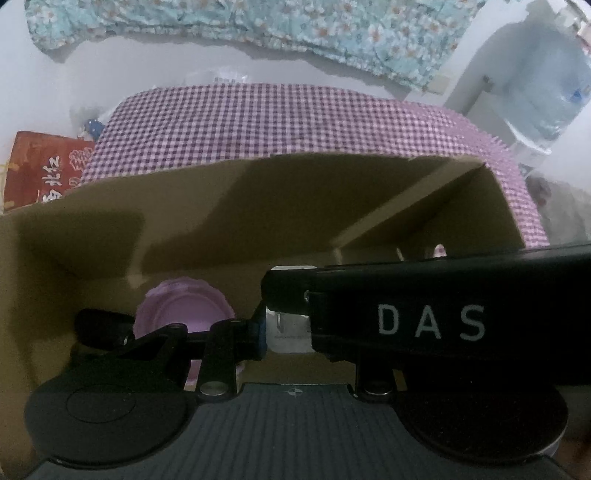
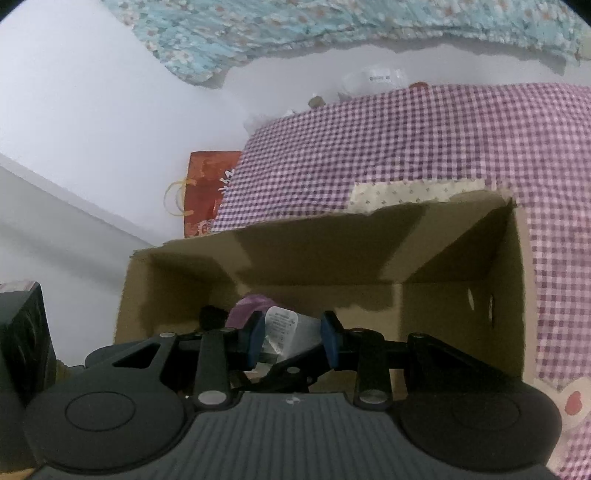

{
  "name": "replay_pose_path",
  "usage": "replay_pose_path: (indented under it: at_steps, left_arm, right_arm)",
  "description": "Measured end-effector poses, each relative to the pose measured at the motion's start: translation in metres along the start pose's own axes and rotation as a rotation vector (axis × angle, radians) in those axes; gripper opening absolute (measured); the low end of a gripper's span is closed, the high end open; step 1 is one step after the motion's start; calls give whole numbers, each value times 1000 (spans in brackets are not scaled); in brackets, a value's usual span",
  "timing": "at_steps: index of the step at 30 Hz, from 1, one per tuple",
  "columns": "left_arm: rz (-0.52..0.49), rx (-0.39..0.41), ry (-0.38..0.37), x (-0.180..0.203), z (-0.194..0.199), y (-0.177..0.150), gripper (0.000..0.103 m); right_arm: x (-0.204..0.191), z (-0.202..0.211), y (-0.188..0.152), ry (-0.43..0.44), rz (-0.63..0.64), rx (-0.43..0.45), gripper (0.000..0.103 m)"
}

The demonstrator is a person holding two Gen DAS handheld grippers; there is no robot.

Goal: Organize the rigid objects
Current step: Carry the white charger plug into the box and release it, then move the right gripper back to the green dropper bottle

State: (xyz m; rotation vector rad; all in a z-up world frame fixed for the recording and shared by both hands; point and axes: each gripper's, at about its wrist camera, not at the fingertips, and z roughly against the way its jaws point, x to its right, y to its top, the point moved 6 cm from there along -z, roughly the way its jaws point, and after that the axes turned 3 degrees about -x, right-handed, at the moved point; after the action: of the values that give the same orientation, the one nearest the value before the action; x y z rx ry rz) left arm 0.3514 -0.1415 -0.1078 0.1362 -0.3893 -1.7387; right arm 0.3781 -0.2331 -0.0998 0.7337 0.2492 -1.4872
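A purple-and-white gingham cloth (image 2: 424,147), finely checked and soft-looking, covers the worktop in both views. On it sits an open brown cardboard box (image 1: 221,206) with plain matte walls, a ragged torn top edge and small oval holes in one side wall. Behind the worktop a white wall rises to a pale blue floral fabric (image 1: 295,26) hanging in folds. A red printed paper bag (image 2: 207,188) with thin yellow cord handles stands by the worktop's edge, and a translucent blue water jug (image 1: 546,85) on a white base shows at the far right of the left wrist view.

A long black rigid bar printed "DAS" (image 1: 428,317), with flat smooth faces, stretches from the left tool (image 1: 284,325) out to the right of the picture, above the box's interior. The left tool's jaws are drawn in as far as they go; only one blue pad shows, the bar hides the other, and what the jaws clamp cannot be made out for certain.

On the box floor lies a round lilac plastic lid with a scalloped rim (image 1: 184,310).

The right tool (image 2: 291,338) hangs over the box, its blue pads narrowly parted and pressed against a small white tube with a printed label (image 2: 288,332), which lies slantwise between them.
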Motion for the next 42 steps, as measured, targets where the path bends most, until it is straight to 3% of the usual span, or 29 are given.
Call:
replay_pose_path:
  at_steps: [9, 13, 16, 21, 23, 27, 30, 34, 39, 42]
  left_arm:
    - [-15, -6, 10, 4, -1, 5, 31]
    - [-8, 18, -14, 7, 18, 4, 49]
    - [-13, 87, -57, 14, 51, -1, 69]
    - [-119, 224, -98, 29, 127, -25, 84]
    - [-146, 275, -138, 33, 158, -39, 95]
    - [-167, 365, -233, 34, 209, -76, 100]
    - [-168, 429, -241, 26, 233, -110, 102]
    - [-158, 444, -176, 9, 229, -154, 102]
    - [-79, 340, -110, -17, 179, -201, 102]
    - [-61, 300, -57, -28, 146, -219, 100]
  right_arm:
    - [0, -9, 1, -35, 20, -1, 39]
    - [-3, 8, 1, -14, 12, 39, 39]
    - [-10, 39, -3, 14, 10, 106, 39]
    - [-27, 112, -30, 77, 15, 234, 44]
    - [-34, 144, -47, 98, 23, 286, 44]
    - [-47, 195, -90, 129, 35, 368, 49]
    - [-53, 213, -128, 126, 37, 409, 51]
    - [-56, 211, -180, 97, 18, 421, 52]
    - [-61, 172, -229, 54, 21, 377, 52]
    - [-67, 144, -241, 24, 38, 325, 52]
